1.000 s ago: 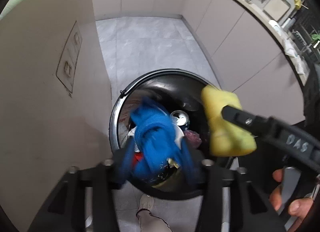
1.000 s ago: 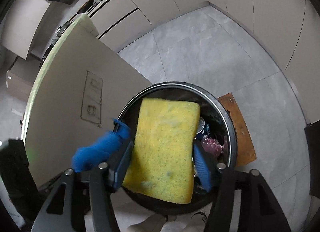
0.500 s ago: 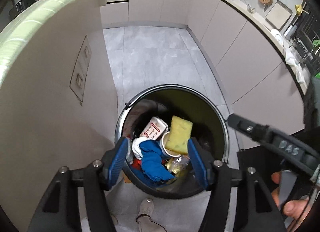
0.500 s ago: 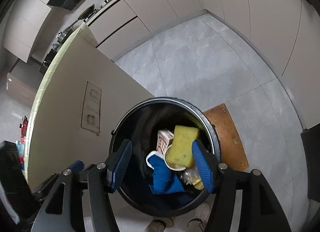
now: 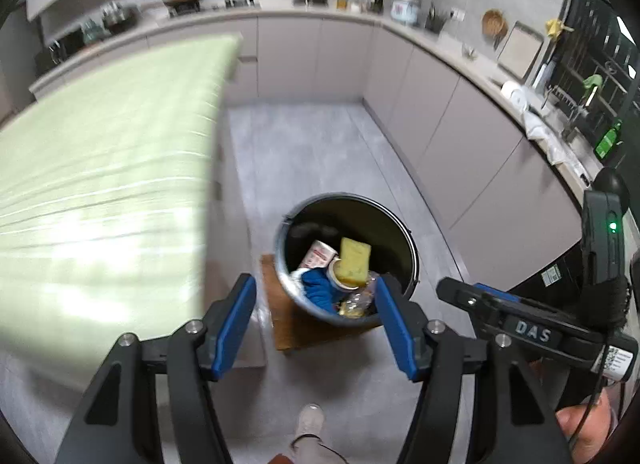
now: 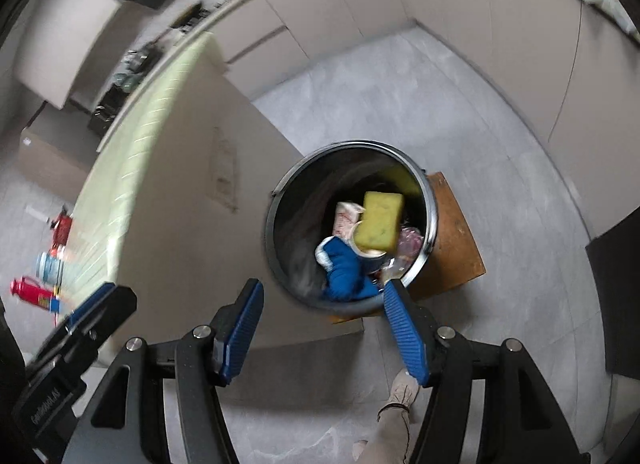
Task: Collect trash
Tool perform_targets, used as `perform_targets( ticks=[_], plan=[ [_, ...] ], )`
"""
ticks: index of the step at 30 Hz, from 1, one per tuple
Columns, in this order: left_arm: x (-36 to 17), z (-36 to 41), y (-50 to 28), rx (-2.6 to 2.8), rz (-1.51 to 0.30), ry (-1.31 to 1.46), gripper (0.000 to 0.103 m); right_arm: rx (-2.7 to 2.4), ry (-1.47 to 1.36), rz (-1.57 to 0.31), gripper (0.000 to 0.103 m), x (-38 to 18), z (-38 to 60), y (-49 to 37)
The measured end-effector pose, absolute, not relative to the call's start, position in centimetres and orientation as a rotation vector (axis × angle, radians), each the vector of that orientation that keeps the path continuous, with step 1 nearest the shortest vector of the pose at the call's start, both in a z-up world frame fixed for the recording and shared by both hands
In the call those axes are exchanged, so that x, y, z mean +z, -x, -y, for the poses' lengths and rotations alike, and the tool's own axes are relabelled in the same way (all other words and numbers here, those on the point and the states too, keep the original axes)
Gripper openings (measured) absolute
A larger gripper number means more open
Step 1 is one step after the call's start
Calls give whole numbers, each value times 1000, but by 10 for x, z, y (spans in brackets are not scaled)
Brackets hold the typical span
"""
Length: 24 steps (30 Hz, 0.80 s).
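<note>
Below and ahead of both pairs of jaws, the grey tiled floor (image 5: 304, 144) is spreading out toward the pale cabinets (image 5: 452, 136) that are running along the far side and off to the right of the left jaws. To the left of both pairs of jaws, the counter (image 5: 100, 168) with its light green top is blurring past, and in the right wrist view a few red and pale bottles (image 6: 48, 276) are showing at its far left end.

Between and just beyond the jaws, the round metal bin (image 5: 404, 232) is standing on a brown board (image 6: 456, 236) on the floor. Inside it, the trash is lying in a heap: a yellow sponge (image 6: 379, 219) is resting on top of a pale cup (image 5: 340, 276), a blue cloth (image 6: 344, 272) is lying on the side nearest the jaws, and a red-and-white carton (image 5: 318, 254) is sitting just left of the sponge. Something pink (image 6: 412, 238) is showing to the right of the sponge, too blurred to name.

The left gripper (image 5: 316, 322) is hanging above the bin with its jaws spread wide and holding nothing. The right gripper (image 6: 324, 330) is doing the same, jaws wide apart and gripping nothing. A light shoe (image 5: 310, 424) is showing on the floor beneath the jaws.
</note>
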<state>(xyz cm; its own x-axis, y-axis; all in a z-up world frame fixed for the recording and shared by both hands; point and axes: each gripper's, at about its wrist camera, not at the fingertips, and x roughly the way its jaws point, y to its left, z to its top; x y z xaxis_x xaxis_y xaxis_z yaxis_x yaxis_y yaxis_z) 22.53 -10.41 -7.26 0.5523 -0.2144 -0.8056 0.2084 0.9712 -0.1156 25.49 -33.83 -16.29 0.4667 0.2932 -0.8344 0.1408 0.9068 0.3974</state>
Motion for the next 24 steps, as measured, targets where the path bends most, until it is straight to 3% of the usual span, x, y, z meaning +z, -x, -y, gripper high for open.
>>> perform_targets(
  ticks=[8,13,24],
  plan=[
    [-19,14,-97,-105,-820,17,87,173,-277,-950,70,-82,246,-114],
    [-1,-13,-47,-54,-759,33,87,154,-195,-835,79,-38,210,-38],
    [19,2,-8,9,-706,41,90,110,-106,-730,80,13,194,35]
  ],
)
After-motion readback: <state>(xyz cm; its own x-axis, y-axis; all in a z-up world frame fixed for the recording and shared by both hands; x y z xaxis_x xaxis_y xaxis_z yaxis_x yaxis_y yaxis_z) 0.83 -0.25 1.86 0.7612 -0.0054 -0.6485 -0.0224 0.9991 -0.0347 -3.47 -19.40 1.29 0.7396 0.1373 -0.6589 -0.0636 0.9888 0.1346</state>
